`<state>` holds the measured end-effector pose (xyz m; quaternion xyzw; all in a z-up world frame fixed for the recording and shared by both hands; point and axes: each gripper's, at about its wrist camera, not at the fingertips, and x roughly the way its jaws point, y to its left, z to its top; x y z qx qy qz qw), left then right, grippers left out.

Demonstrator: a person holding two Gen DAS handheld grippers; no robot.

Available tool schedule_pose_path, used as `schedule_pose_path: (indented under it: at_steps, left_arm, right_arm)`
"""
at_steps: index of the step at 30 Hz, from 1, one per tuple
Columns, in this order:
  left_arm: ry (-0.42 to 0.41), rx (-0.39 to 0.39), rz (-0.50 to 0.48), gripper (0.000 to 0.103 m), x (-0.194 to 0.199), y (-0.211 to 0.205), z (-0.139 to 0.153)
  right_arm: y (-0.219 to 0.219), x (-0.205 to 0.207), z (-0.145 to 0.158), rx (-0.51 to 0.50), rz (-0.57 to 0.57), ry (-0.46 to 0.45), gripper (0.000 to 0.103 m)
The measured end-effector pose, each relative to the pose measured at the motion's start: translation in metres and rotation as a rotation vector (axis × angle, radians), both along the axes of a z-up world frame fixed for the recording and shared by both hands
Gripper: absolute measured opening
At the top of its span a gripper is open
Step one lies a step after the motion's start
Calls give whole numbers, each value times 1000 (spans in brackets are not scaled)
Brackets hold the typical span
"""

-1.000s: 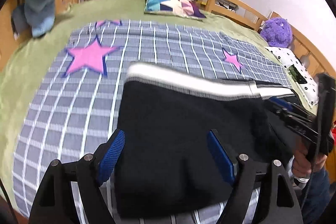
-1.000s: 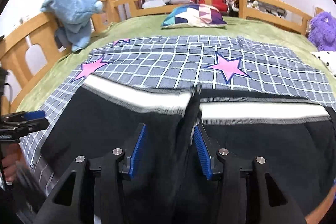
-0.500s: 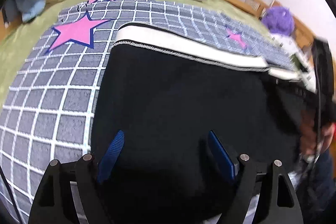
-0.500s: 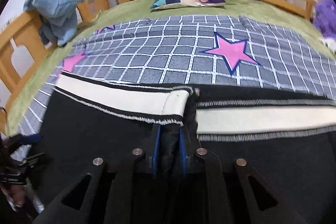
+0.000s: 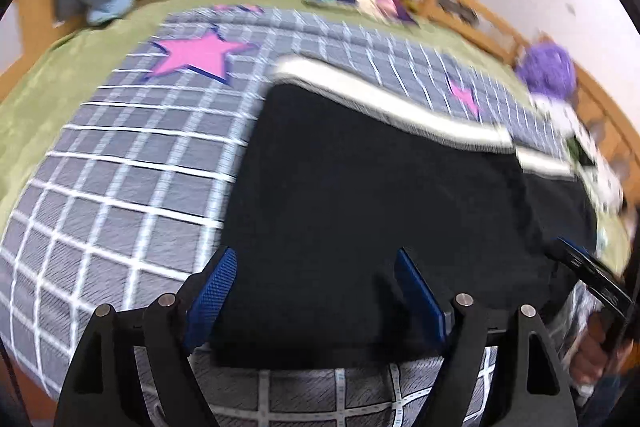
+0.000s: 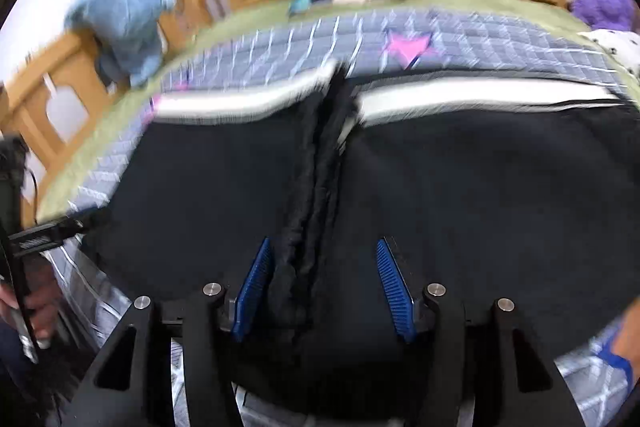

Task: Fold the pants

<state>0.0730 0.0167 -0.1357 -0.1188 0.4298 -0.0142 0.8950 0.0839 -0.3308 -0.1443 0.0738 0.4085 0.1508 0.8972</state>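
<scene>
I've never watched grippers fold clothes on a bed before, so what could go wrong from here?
The right gripper is opening over a bunched ridge in the black pants; left like that, it may fold into a lumpy crease. The left gripper stands open, so nothing pins the cloth, and it might slide on the checked quilt.

Black pants with a white waistband lie spread flat, a raised crease running down their middle

No text, label, brand, number or sign can be read in either view. Both pictures are blurred by motion, and what shows carries only patterns, no lettering.
</scene>
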Motion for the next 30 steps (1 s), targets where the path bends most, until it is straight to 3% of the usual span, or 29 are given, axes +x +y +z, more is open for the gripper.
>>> schedule_pose_path:
  at_steps: [3, 6, 9, 12, 16, 18, 20, 26, 28, 30]
  left_arm:
    - [-18, 8, 46, 79, -7, 14, 4]
    - [-2, -13, 67, 79, -3, 26, 5]
    - [-13, 28, 133, 79, 1, 36, 6]
    - [4, -33, 113, 79, 15, 44, 1]
    - [44, -63, 91, 79, 39, 45, -10]
    - [63, -57, 99, 79, 48, 46, -17]
    - [98, -105, 71, 79, 61, 51, -30]
    - [60, -184, -60, 78, 86, 42, -36]
    - [81, -242, -118, 77, 102, 35, -39]
    - [84, -250, -143, 76, 114, 32, -41]
  right_arm:
    - [-39, -23, 19, -1, -117, -72, 55]
    - [-101, -38, 29, -69, -324, -102, 59]
    - [-157, -36, 27, -172, -493, -88, 65]
    - [-194, -21, 8, -196, -567, -12, 65]
    - [-217, 4, -22, -29, -546, 81, 63]
    - [-221, 15, -31, 15, -553, 96, 63]
    - [-220, 22, -35, 53, -558, 91, 63]
    - [-229, 49, -43, 144, -533, 108, 64]
    - [-232, 45, -42, 169, -523, 83, 55]
    - [-235, 40, -41, 193, -514, 55, 36]
